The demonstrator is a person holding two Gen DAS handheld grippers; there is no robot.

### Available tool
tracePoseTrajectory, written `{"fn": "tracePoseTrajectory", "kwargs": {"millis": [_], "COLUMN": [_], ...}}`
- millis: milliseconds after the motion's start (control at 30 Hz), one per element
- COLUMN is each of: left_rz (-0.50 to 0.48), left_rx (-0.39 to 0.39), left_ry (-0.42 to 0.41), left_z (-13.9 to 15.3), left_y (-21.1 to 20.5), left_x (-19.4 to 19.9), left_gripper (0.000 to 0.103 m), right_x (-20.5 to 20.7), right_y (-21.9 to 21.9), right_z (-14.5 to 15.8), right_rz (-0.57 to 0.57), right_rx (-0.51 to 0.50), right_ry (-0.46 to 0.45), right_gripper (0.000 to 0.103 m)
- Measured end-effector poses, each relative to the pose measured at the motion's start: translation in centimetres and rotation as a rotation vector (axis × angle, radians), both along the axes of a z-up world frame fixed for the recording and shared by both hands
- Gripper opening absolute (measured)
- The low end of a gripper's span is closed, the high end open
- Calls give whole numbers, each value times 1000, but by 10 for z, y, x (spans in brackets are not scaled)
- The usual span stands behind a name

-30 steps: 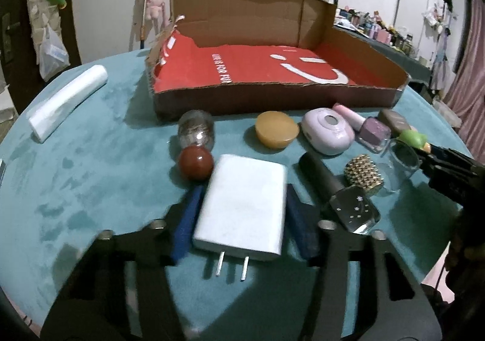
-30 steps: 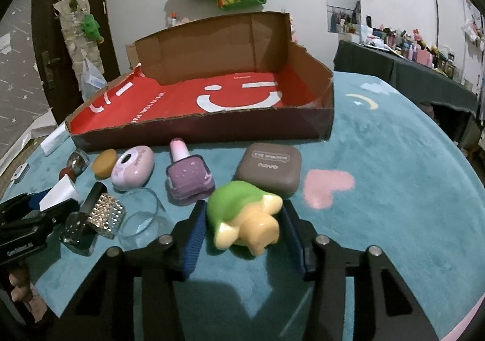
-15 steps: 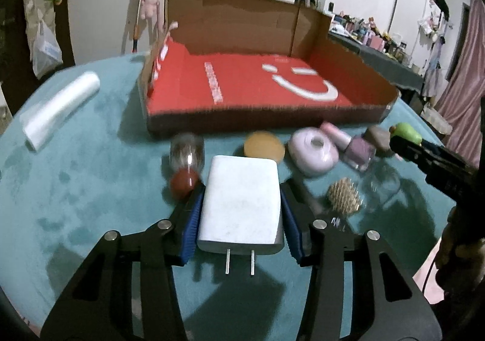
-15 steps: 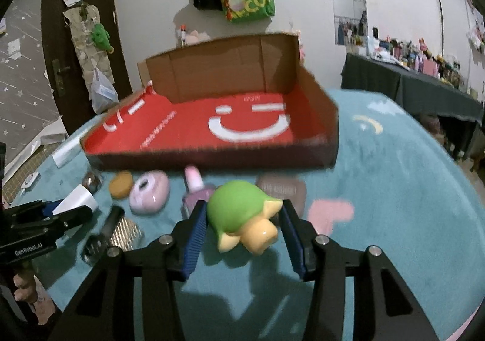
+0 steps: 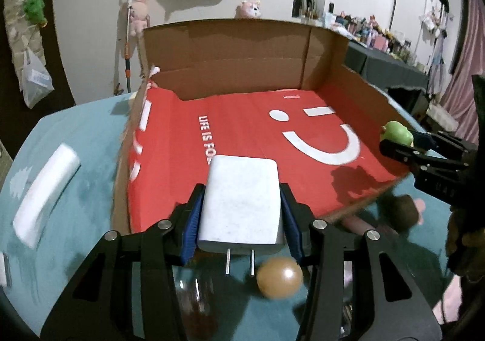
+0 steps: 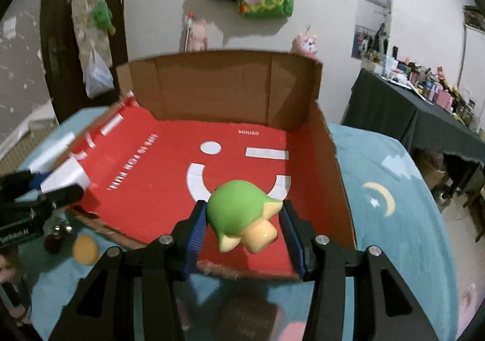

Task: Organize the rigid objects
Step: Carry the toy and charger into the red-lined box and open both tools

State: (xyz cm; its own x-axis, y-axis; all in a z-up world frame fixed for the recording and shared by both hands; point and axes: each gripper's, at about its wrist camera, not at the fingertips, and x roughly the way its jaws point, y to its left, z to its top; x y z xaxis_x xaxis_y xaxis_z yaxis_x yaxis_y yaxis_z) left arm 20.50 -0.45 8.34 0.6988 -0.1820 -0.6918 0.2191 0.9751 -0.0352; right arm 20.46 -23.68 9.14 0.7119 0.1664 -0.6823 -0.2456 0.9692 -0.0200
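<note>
The red floor (image 5: 242, 128) of the cardboard box (image 5: 230, 47) is lying open and bare across the middle of both views, giving wide room for lowering something. The tall back wall (image 6: 224, 83) is closing the far side in the upper centre, and the right wall (image 6: 330, 153) is rising at centre right. The low front edge (image 6: 121, 235) is crossing the lower part of the frame. The left gripper (image 5: 241, 213) with the white charger (image 5: 241, 204) is standing over the front left corner, and the right gripper (image 6: 245, 219) with the green toy (image 6: 239, 207) is occupying the front right. An orange disc (image 5: 279, 277) and a brown case (image 5: 400, 213) are lying on the table before the box, at the bottom of the frame.
</note>
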Motion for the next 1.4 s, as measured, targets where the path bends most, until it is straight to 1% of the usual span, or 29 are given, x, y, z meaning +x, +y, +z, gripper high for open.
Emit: {"fn": "tracePoseTrajectory", "kwargs": {"millis": [100,200,333,467,567,733,1067,1167,1300,1400], "left_rz": [-16,-30,-30,-24,-10,-3,-3,-6,-18,-15], "left_rx": [23,20,28,25,17,20,49,63,59,51], "left_ry": [28,74,121,165,191,182,168,165,171,171], "left_z": [-4,-12,-23,-34,-41,-42,-42,-43,-43,-42], "left_y": [-6,-10,-11,-10,-8,-6,-9,-11,-12,-11], "left_x": [16,30,42,48,51,52,55,55,54,54], "left_gripper": [45,45,45,45,45,45,46,46,56,57], "right_x": [18,25,34,40,44,48,55,57,58,58], "right_y": [2,7,10,11,11,12,14,13,14,14], "right_z": [-10,-18,-24,-30,-29,-29,-33,-35,-36,-36], "right_rz": [12,17,26,42,48,51,52,57,57,56], "right_rx": [-18,-73,-102,-113,-115,-112,-116,-99,-97,-93], "right_ry": [66,87,128,177,189,197,208,216,213,211], "right_gripper": [51,51,51,51,51,51,51,51,51,51]}}
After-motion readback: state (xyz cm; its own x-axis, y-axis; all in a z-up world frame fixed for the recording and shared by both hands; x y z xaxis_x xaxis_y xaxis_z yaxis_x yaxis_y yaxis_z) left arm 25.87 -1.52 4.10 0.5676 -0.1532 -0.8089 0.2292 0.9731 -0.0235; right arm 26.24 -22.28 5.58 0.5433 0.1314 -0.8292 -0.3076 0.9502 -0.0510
